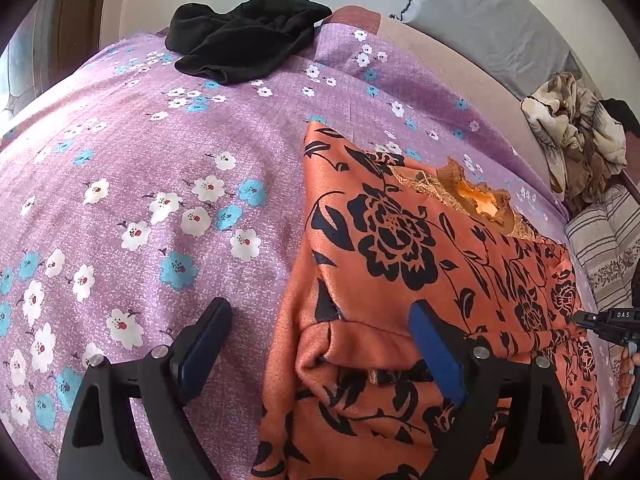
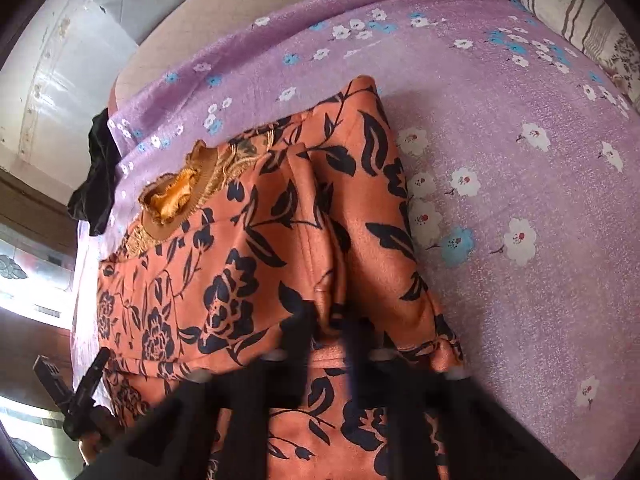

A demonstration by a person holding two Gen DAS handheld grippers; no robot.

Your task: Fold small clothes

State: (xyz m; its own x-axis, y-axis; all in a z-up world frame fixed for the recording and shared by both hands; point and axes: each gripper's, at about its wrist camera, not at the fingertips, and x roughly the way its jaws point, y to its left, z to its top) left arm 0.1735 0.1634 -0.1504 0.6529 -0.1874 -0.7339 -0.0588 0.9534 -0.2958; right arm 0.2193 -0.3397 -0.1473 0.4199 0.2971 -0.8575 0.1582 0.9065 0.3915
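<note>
An orange garment with black flower print lies on the purple flowered bedsheet, its collar toward the far side. My left gripper is open over the garment's left folded edge, one finger on the sheet side and one finger over the cloth. In the right wrist view the same garment shows, and my right gripper is blurred and shut on a pinched fold of its sleeve side. The right gripper also shows at the left wrist view's right edge.
A black garment lies at the far edge of the bed and also shows in the right wrist view. A crumpled beige cloth and a striped pillow sit at the right. The sheet stretches to the right.
</note>
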